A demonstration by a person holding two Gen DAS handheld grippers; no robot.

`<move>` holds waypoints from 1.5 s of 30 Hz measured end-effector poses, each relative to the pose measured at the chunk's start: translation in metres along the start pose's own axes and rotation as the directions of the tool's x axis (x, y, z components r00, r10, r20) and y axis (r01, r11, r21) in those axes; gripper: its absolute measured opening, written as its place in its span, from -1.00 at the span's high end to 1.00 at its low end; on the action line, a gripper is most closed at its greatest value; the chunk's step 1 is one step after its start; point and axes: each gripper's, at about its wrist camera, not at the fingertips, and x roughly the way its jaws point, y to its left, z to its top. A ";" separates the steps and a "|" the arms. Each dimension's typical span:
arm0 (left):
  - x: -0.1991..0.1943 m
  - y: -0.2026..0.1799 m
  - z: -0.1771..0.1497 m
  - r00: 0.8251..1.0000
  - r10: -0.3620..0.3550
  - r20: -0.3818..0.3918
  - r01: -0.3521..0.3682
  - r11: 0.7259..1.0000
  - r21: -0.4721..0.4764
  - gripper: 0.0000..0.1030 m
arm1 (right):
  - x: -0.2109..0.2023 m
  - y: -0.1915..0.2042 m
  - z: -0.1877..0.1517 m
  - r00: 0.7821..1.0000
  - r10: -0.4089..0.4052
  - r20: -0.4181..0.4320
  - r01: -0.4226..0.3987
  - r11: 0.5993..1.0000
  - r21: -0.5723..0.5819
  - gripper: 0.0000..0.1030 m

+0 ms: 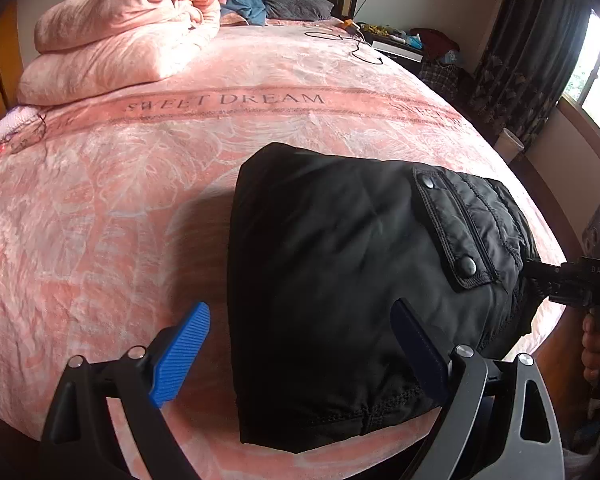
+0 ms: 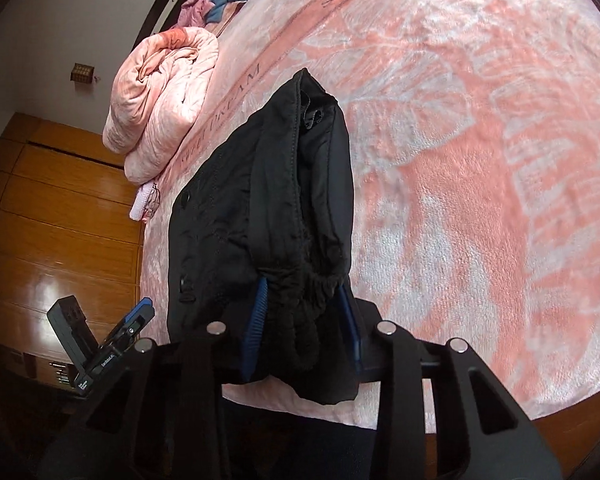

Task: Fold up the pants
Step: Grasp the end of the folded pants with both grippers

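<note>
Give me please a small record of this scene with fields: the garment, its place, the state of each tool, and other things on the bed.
garment: black pants, folded into a compact bundle
place: on the pink bedspread, near its edge
left tool: open, fingers apart over the bundle's near edge, holding nothing
right tool: closed on the bunched elastic waistband
other things: folded pink quilt, grey pillow, black cable
</note>
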 end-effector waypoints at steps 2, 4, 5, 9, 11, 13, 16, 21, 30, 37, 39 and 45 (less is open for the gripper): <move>0.007 0.002 0.000 1.000 -0.008 -0.028 0.007 1.000 -0.007 -0.80 | -0.005 -0.001 -0.002 1.000 0.001 0.003 -0.001 1.000 0.021 0.42; 0.018 0.000 -0.001 0.998 -0.008 -0.055 0.008 1.000 0.008 -0.80 | -0.002 -0.008 -0.006 0.999 -0.046 0.003 0.046 0.999 0.027 0.45; 0.023 -0.001 -0.002 0.998 0.007 -0.066 -0.006 1.000 0.019 -0.80 | 0.005 -0.011 -0.008 0.998 -0.065 0.000 0.065 0.997 0.031 0.47; 0.023 0.001 0.000 0.998 -0.001 -0.065 0.002 1.000 0.013 -0.80 | 0.010 -0.023 -0.013 0.999 -0.041 -0.024 0.043 0.996 0.083 0.48; 0.014 0.004 0.004 0.999 -0.020 -0.038 0.020 1.000 -0.004 -0.80 | 0.003 -0.023 -0.016 0.999 -0.033 -0.030 0.035 0.995 0.089 0.48; 0.010 0.005 0.008 0.999 -0.037 -0.024 0.037 0.999 -0.010 -0.80 | -0.019 -0.009 -0.014 0.998 -0.059 0.037 0.058 0.998 0.030 0.49; 0.009 0.006 0.014 0.997 -0.072 -0.016 0.072 0.997 -0.016 -0.80 | -0.044 0.023 -0.013 0.991 -0.018 0.130 0.023 0.999 -0.037 0.49; 0.026 0.003 0.015 0.992 -0.112 -0.064 0.110 0.993 -0.032 -0.80 | 0.007 0.042 -0.023 0.999 -0.029 -0.026 0.026 0.992 -0.121 0.48; 0.041 0.020 0.020 0.978 -0.168 -0.123 0.159 0.984 -0.083 -0.81 | -0.007 0.042 0.019 0.999 0.025 0.022 -0.023 0.996 -0.083 0.25; 0.052 0.048 0.042 0.971 -0.189 -0.145 0.167 0.974 -0.152 -0.82 | 0.048 0.016 0.100 0.997 0.073 -0.021 -0.073 0.997 0.035 0.31; 0.057 0.058 0.049 0.968 -0.200 -0.153 0.175 0.971 -0.162 -0.82 | 0.065 0.004 0.106 0.998 0.036 -0.057 -0.034 0.998 0.049 0.51; 0.083 0.095 0.068 0.935 -0.285 -0.211 0.221 0.933 -0.284 -0.82 | 0.060 -0.024 0.101 0.998 0.044 -0.055 -0.041 0.997 0.064 1.00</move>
